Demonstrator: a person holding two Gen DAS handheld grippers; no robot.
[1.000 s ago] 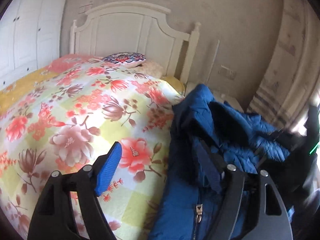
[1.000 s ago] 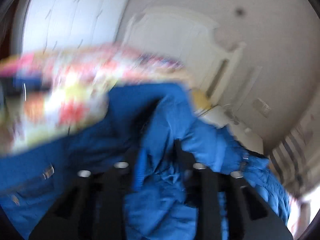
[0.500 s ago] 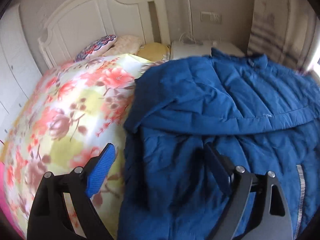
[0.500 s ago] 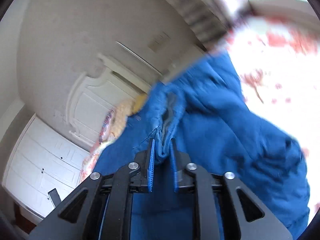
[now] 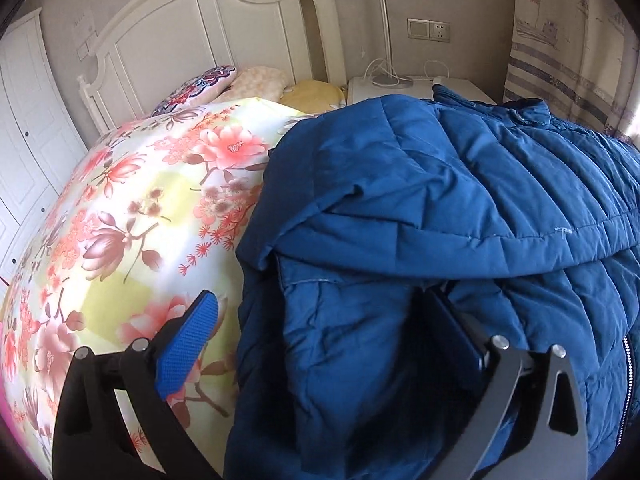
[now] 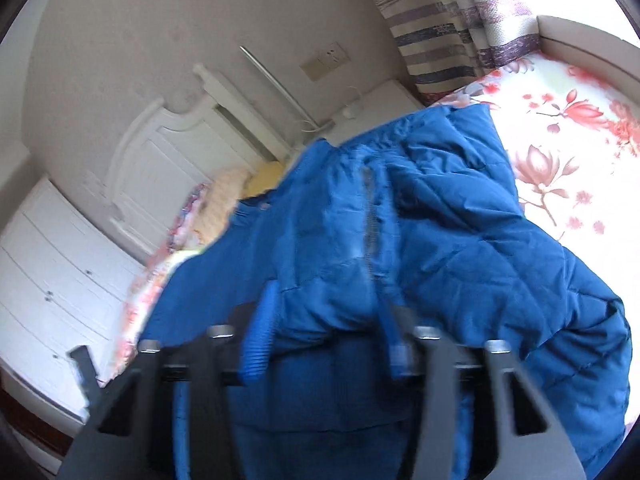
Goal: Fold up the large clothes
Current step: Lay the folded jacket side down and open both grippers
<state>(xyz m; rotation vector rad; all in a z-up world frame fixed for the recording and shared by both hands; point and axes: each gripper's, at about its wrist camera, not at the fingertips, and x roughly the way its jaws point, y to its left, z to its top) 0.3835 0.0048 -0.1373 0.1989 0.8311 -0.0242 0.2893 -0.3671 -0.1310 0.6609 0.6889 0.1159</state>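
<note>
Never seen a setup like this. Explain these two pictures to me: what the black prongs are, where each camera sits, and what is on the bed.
No robot here: a person carries a two-finger gripper in each hand, each with a camera looking along its fingers. One picture comes from the left gripper, whose jaws stand wide open and have just been opening. The other comes from the right gripper, also just opening, with a fold of the blue quilted zip jacket between its pads, no longer clamped. The jacket lies on the floral bedspread, pillows beyond.

Floral bedspread, white headboard, 2 pillows, nightstand, striped curtain
</note>
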